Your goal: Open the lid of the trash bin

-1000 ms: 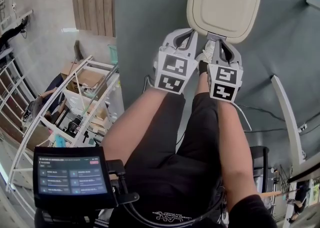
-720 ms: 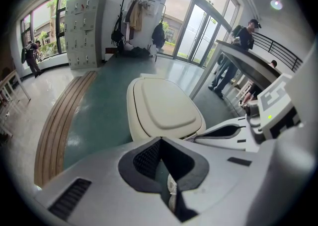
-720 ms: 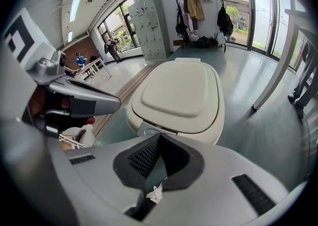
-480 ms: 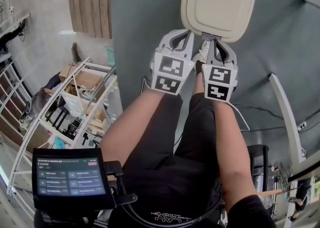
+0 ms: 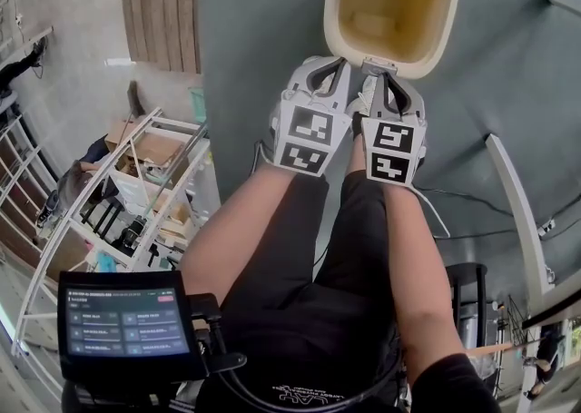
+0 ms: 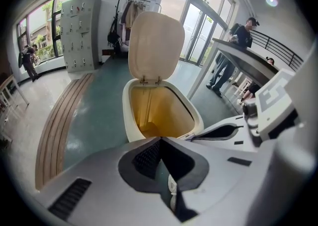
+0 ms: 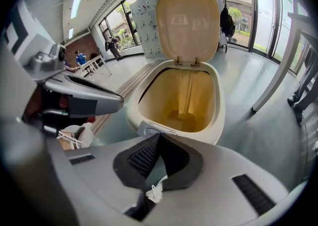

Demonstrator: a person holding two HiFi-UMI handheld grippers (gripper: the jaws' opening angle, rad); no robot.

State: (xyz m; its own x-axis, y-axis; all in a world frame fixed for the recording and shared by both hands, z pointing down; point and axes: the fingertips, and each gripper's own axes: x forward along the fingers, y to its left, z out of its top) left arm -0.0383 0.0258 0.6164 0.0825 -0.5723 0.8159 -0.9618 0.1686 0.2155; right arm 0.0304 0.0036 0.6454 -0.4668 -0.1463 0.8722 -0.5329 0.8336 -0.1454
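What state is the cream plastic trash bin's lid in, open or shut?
Open: the cream lid stands upright on its rear hinges, showing the yellowish inside of the cream plastic bin.

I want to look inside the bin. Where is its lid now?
The lid stands upright behind the open trash bin, hinged at its far rim, straight ahead in both gripper views.

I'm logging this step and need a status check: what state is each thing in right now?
lid: open, standing upright on its hinge.
trash bin: upright, mouth uncovered.
left claw: shut, holding nothing.
right claw: shut, holding nothing.
tablet screen: lit.
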